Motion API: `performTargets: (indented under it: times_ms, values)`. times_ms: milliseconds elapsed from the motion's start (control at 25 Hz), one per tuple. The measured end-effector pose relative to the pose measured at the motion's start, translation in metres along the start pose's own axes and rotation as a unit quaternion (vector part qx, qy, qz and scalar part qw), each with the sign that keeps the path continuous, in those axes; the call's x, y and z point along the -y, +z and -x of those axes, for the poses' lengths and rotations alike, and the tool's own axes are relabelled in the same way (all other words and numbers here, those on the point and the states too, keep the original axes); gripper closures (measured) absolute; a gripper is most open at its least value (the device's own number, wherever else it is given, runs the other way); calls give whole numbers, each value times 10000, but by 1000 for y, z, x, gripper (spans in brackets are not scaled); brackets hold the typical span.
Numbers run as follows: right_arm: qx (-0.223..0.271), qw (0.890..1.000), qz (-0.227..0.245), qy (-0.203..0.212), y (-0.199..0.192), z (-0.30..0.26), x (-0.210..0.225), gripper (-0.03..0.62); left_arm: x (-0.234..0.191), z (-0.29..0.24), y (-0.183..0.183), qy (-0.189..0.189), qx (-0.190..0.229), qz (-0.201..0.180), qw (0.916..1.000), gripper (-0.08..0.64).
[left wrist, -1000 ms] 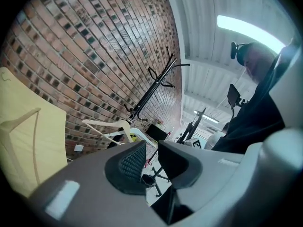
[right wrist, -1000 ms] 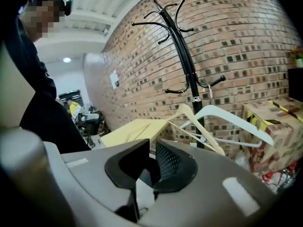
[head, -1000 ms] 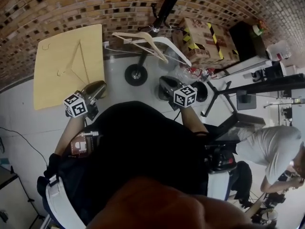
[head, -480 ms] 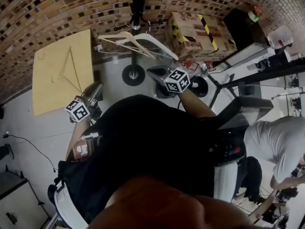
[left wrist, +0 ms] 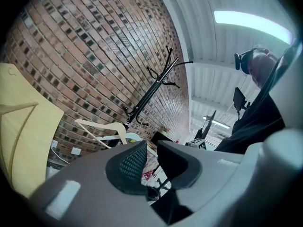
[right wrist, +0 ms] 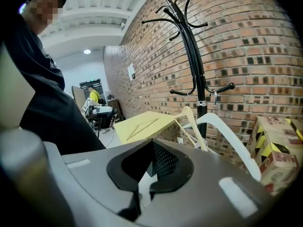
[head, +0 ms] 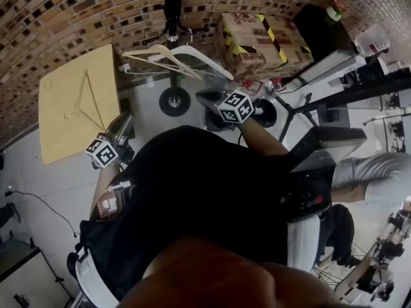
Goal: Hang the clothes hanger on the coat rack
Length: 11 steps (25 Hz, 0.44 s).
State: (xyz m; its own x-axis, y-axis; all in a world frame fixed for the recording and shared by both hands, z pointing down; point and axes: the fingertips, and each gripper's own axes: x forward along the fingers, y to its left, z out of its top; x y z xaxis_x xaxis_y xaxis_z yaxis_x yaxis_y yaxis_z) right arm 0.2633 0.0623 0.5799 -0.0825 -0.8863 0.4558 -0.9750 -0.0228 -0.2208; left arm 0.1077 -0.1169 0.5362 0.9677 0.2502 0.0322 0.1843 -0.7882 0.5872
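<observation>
Seeing left gripper (left wrist: 151,149) slightly parted, empty — right gripper (right wrist: 151,143) pinched closed on nothing; hanger (head: 78,94) flat on yellow table (head: 58,133), apart from coat rack (head: 172,11).

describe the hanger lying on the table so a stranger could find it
By the brick wall stands a yellow table, left of the black coat rack. The hanger lies flat on it, alone; the other two hangers hang on the rack.

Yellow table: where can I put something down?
The yellow table is bare along its edge by the left tool, beside the hanger lying on it. It's crowded round the coat rack, with hung hangers and the cardboard box.
</observation>
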Motion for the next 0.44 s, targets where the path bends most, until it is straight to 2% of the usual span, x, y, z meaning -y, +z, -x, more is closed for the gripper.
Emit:
performTargets:
  times_ms: [440]
  values:
    - [69, 10000, -26, -2, 5, -8, 5, 580, -13, -4, 5, -100, -26, -48, 9999, 494]
